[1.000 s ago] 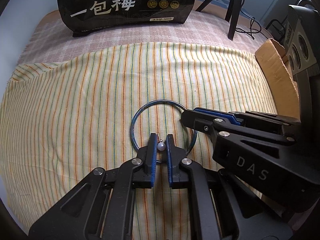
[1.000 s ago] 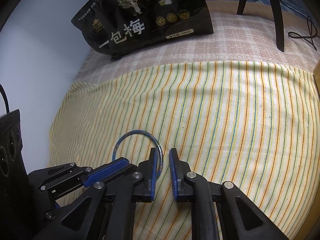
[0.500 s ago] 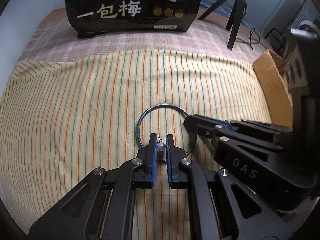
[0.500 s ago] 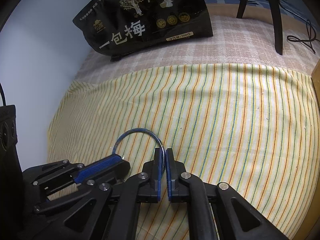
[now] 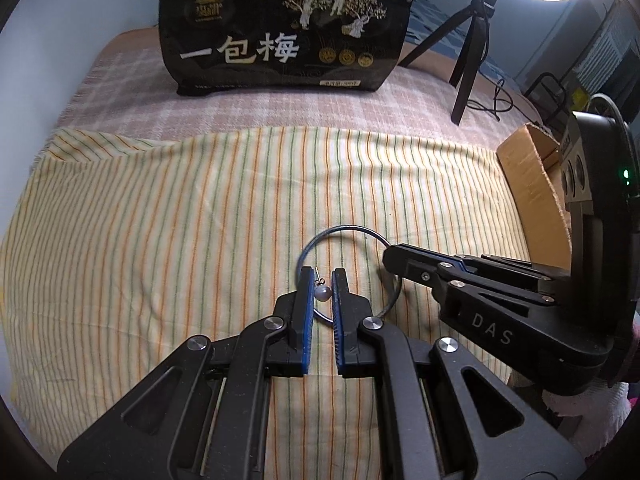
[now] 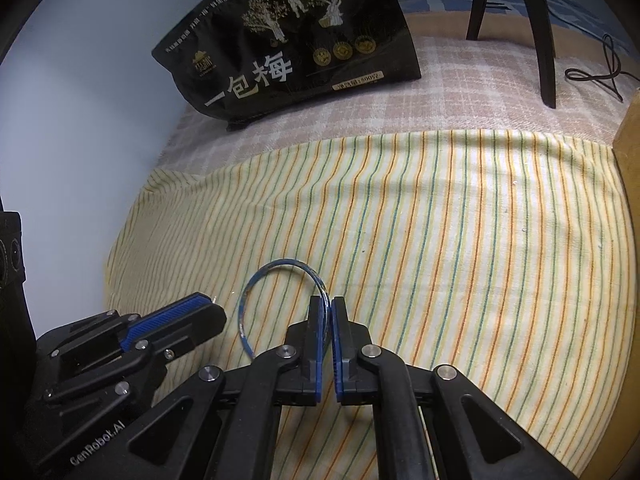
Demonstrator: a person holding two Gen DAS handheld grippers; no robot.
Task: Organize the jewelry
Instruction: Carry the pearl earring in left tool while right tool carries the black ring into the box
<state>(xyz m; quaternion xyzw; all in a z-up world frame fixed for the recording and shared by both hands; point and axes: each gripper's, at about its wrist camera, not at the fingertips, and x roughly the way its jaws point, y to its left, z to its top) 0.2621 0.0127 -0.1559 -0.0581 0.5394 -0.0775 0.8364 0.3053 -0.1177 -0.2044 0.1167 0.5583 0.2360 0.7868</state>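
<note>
The left gripper (image 5: 322,280) has a small pearl earring (image 5: 323,293) pinched between its blue pads, the thin post sticking up and away past the pearl, and its jaws are closed down to the width of that bead. The right gripper (image 6: 328,309) has just been closing and now clamps the right side of a thin blue bangle (image 6: 280,280), the wire rim squeezed edge-on between its pads with hardly any gap left. Both pieces sit low over the striped cloth (image 5: 160,240), near its middle, the pearl held within the ring's circle as the left camera sees it. The earring looks feather-light, and the round pearl seems likely to slip or pop out if the grip shifts; holding across the bead, as now, seems the safest place. The bangle looks stiff but springy, and slippery on its thin rim. Both grippers tilt steeply downward, side by side, the right one reaching in from the right. A black snack bag (image 5: 280,28) stands far back.
</note>
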